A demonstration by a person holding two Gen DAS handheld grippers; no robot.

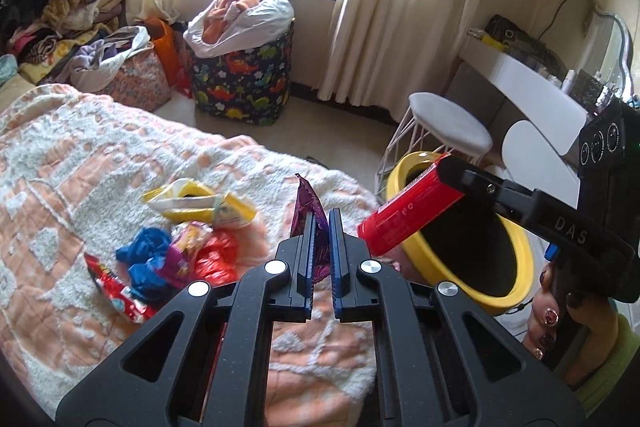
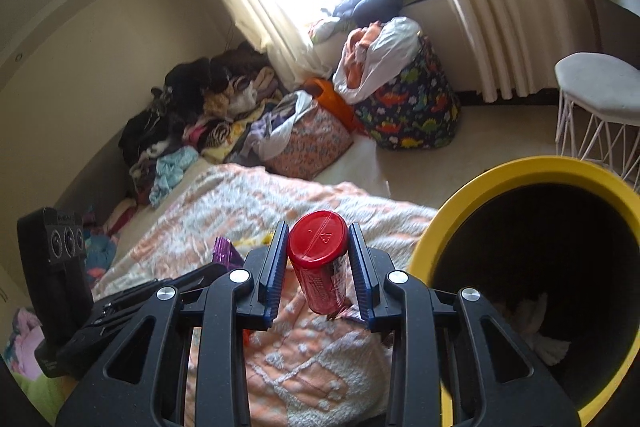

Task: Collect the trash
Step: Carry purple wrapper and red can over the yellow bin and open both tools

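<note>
My left gripper [image 1: 320,217] is shut on a purple foil wrapper [image 1: 306,201] that sticks up between its blue pads, above the bed. My right gripper [image 2: 318,233] is shut on a red cylindrical can [image 2: 318,261], red lid facing the camera. In the left wrist view the same red can [image 1: 408,205] hangs at the near rim of the yellow bin [image 1: 516,291], held by the right gripper [image 1: 442,167]. The yellow bin [image 2: 452,211] with its dark inside lies to the right of the can. More trash lies on the blanket: a yellow-white bag [image 1: 200,205], a blue bag [image 1: 146,253], red wrappers [image 1: 116,293].
The bed has a peach and white blanket [image 1: 100,155]. A white stool [image 1: 448,125] stands behind the bin. A dinosaur-print hamper [image 1: 244,79], bags and clothes piles [image 1: 64,23] fill the far floor. A white dresser [image 1: 532,83] sits at the right. A hand [image 1: 552,319] holds the right gripper.
</note>
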